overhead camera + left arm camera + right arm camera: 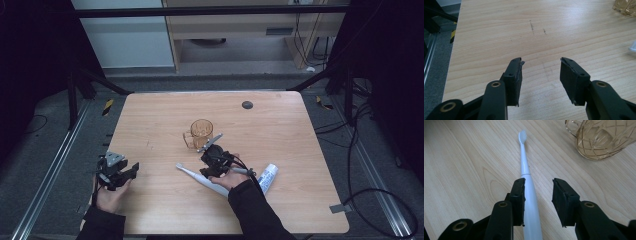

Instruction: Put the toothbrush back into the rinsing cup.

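White toothbrush [525, 167], amber diamond-patterned mug [599, 137]

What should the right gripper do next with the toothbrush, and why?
Probably close the right gripper on the toothbrush. Its jaws stand open with the white handle lying between them, against the left jaw, flat on the table, so a squeeze should grip it.

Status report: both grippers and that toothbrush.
Left gripper open over bare table. Right gripper open, astride toothbrush handle, not clamped. Amber glass mug close beyond; nothing blocking.
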### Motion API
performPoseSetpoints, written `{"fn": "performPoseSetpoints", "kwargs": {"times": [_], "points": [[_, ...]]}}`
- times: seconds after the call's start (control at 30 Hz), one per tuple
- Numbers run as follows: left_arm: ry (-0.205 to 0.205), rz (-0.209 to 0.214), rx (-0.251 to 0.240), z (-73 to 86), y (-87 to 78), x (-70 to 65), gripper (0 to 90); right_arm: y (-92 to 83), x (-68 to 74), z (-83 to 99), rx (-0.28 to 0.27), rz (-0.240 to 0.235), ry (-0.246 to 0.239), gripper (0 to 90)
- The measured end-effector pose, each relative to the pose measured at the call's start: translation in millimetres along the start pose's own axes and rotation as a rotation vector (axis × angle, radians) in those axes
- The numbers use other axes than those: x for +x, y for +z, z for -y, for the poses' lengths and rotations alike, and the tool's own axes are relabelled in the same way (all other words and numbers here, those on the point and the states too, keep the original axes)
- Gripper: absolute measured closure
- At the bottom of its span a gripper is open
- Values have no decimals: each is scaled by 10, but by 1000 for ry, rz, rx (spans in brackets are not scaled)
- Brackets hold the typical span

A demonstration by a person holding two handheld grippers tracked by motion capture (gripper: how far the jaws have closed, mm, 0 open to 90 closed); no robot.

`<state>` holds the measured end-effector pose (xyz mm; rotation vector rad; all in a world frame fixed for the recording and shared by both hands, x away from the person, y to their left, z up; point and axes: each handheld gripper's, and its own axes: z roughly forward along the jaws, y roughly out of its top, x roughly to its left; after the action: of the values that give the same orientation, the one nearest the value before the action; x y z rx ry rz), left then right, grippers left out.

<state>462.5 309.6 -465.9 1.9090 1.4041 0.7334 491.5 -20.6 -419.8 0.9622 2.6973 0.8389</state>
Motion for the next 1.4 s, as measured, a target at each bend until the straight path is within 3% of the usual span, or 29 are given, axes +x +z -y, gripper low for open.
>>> {"fn": "performPoseSetpoints", "kwargs": {"times": [0.6,1.4], "points": [[-3,3,3,0,0,9,515,259,92,-60,104,-16,-53,622],[-2,3,4,-1,4,8,516,514,64,-3,201,-31,-57,625]]}}
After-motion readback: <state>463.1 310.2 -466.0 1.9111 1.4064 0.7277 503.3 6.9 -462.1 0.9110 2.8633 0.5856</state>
